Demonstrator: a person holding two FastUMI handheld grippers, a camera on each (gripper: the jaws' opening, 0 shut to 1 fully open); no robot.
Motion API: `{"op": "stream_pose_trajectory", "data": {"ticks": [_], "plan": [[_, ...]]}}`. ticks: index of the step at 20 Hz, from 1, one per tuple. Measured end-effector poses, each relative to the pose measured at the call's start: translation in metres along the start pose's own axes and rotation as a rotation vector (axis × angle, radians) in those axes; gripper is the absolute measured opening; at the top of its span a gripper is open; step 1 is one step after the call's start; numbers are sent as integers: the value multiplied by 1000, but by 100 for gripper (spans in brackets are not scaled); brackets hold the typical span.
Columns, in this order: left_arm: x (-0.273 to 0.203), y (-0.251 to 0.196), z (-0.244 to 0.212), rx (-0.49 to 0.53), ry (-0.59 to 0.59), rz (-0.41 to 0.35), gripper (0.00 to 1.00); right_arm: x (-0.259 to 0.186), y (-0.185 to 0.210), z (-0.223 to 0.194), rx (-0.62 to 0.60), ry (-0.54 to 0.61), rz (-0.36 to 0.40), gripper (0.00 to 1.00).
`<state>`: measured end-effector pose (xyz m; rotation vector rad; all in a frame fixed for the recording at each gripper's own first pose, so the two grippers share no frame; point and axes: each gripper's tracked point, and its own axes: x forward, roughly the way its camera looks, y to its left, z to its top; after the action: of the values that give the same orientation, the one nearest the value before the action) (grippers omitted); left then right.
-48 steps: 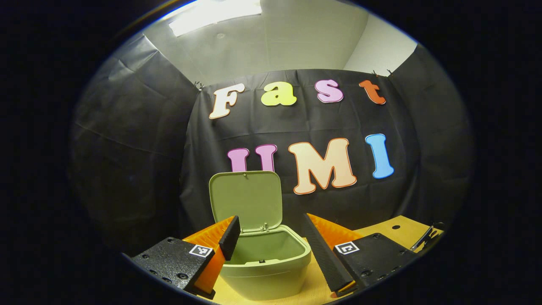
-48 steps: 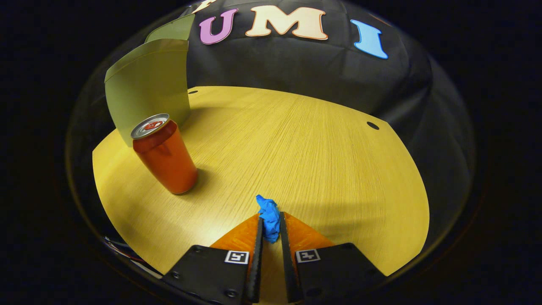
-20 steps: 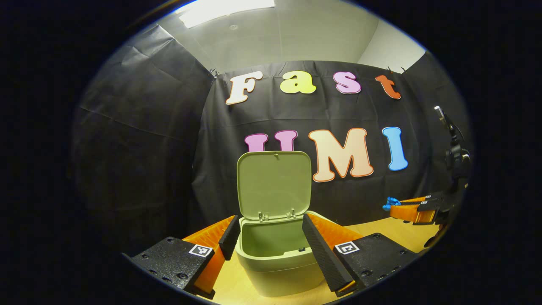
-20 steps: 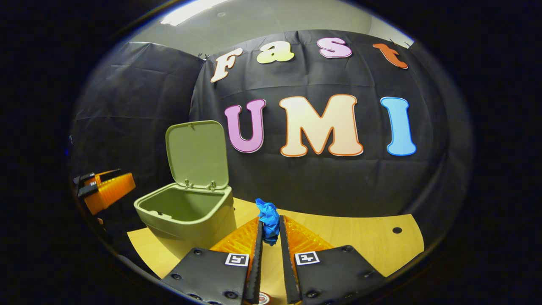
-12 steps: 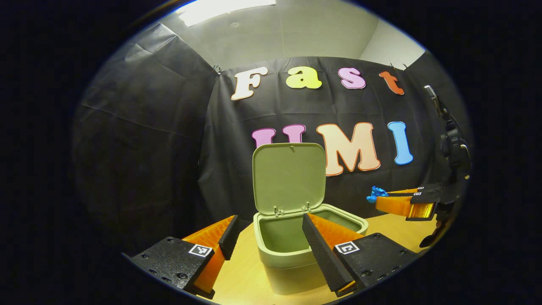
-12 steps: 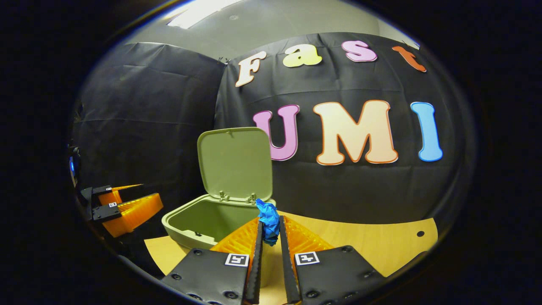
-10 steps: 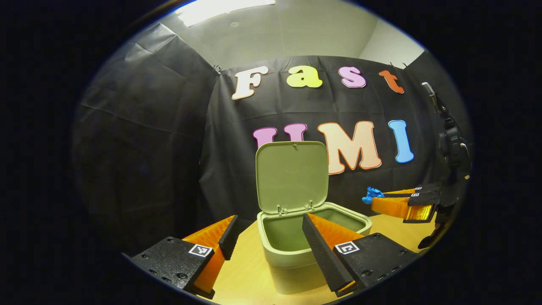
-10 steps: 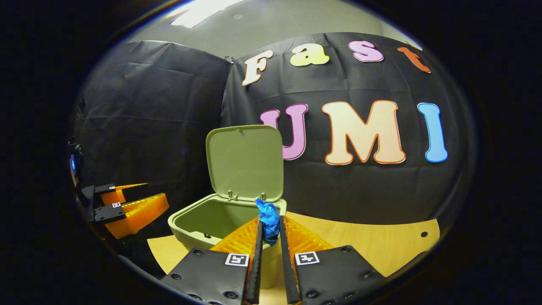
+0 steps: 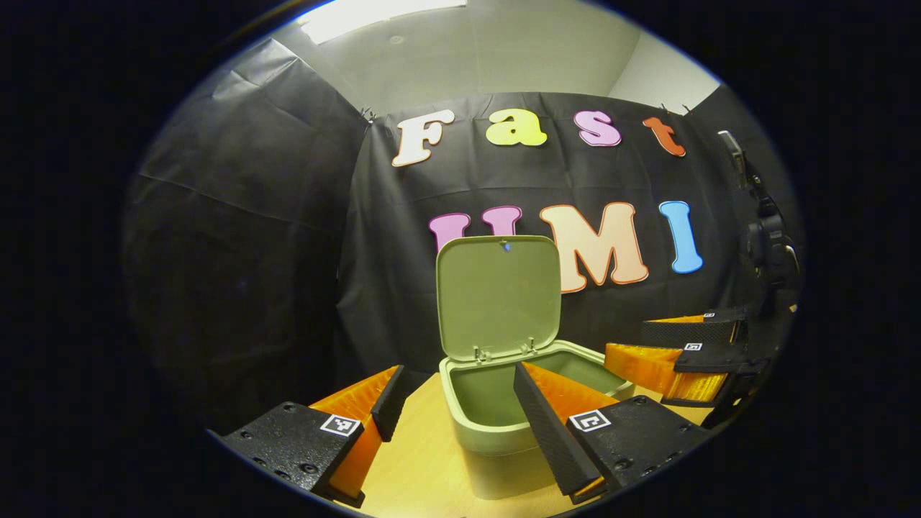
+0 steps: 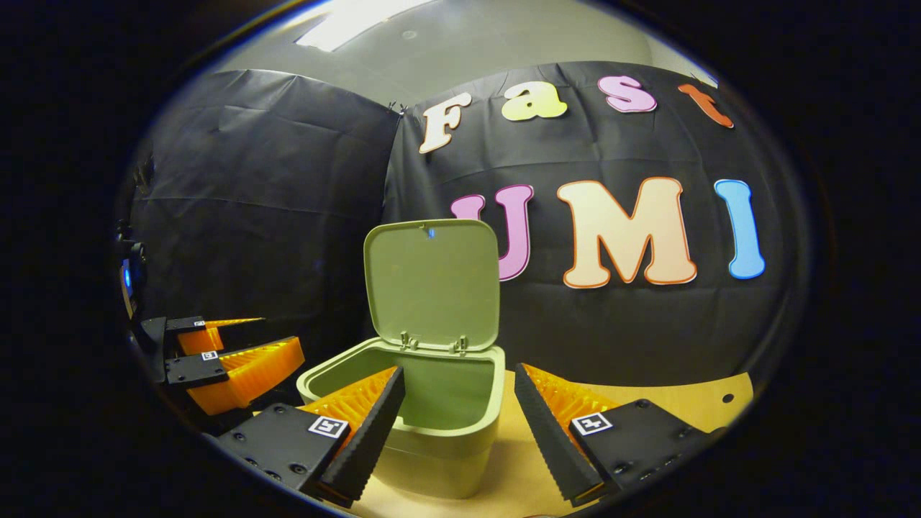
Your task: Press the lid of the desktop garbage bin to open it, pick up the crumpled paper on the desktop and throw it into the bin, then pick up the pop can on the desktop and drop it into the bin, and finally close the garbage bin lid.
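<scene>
The green bin (image 9: 471, 436) stands on the wooden table, its lid (image 9: 498, 295) swung up and upright at the back. My left gripper (image 9: 457, 380) is open just in front of the bin, nothing between its fingers. My right gripper (image 10: 459, 381) is open too, held over the bin's (image 10: 439, 435) front rim, facing the raised lid (image 10: 432, 280), with nothing between its fingers. In the left gripper view the right gripper (image 9: 626, 341) reaches in from the right above the bin's rim. In the right gripper view the left gripper (image 10: 279, 334) hovers left of the bin.
The bare wooden table (image 10: 647, 403) stretches right of the bin, with a small hole (image 10: 723, 397) near its far edge. Black cloth walls close in behind and to the left. The dark rig (image 9: 766, 248) of the right gripper rises at the right.
My right gripper has opened over the bin and the blue crumpled paper has left its fingers. The left gripper has stayed open and nearly still.
</scene>
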<state>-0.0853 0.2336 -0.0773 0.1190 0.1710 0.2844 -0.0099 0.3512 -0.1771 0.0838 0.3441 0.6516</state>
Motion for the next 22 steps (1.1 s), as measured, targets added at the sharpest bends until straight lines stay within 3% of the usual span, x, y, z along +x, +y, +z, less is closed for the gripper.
{"op": "stream_pose_trajectory", "data": {"ticks": [4, 5, 6, 13, 14, 15, 17, 18, 22], "plan": [[5, -34, 5, -11, -14, -40, 90, -27, -46, 11, -23, -20, -77, 97], [5, -45, 6, -10, -17, -53, 94, -35, -59, 13, -21, -21, -98, 96], [6, -54, 8, -9, -20, -65, 90, -45, -73, 13, -18, -20, -121, 96], [-1, -137, 6, -7, -8, -174, 90, -112, -174, 15, -13, -8, -289, 96], [-3, -148, 3, -6, -3, -190, 94, -122, -187, 14, -9, -5, -310, 96], [-5, -159, 0, -8, 2, -206, 90, -132, -199, 13, -2, -2, -329, 96], [-9, -179, -9, -9, 23, -232, 94, -149, -223, 11, 10, 5, -365, 96], [-12, -187, -14, -9, 35, -240, 90, -156, -232, 11, 15, 9, -380, 96], [-25, -217, -40, -17, 90, -270, 90, -183, -258, 6, 17, 25, -415, 96]]}}
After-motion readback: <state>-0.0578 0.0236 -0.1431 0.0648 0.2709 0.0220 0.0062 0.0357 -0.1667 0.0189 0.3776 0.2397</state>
